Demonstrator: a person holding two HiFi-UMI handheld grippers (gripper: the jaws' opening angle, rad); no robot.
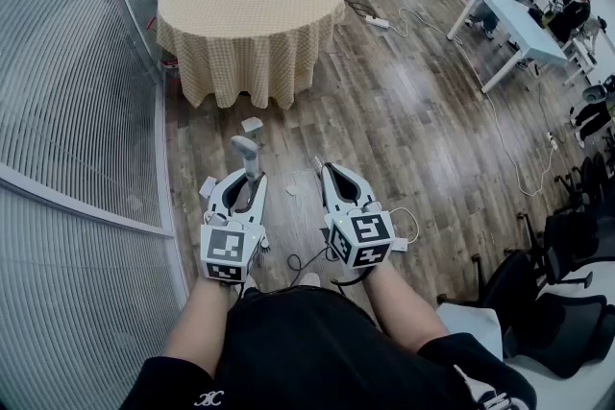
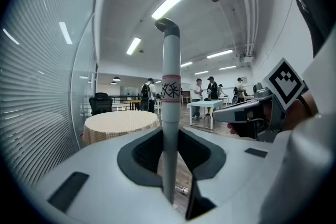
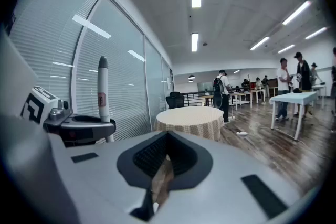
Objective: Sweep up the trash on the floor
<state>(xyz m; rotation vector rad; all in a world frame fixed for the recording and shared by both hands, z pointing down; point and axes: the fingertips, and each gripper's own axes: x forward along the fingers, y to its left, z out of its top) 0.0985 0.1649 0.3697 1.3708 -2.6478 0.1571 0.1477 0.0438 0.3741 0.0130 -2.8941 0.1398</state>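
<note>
Left gripper [image 1: 246, 182] clamped on upright grey plastic handle [image 2: 170, 76]; right gripper [image 1: 325, 170] pinched together, empty. Firm hold now, low strokes towards the far white scrap [image 1: 252, 124].

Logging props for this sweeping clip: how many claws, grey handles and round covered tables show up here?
claws: 2 (left claw, right claw)
grey handle: 1, clamped in the left claw
round table: 1
total: 4
</note>
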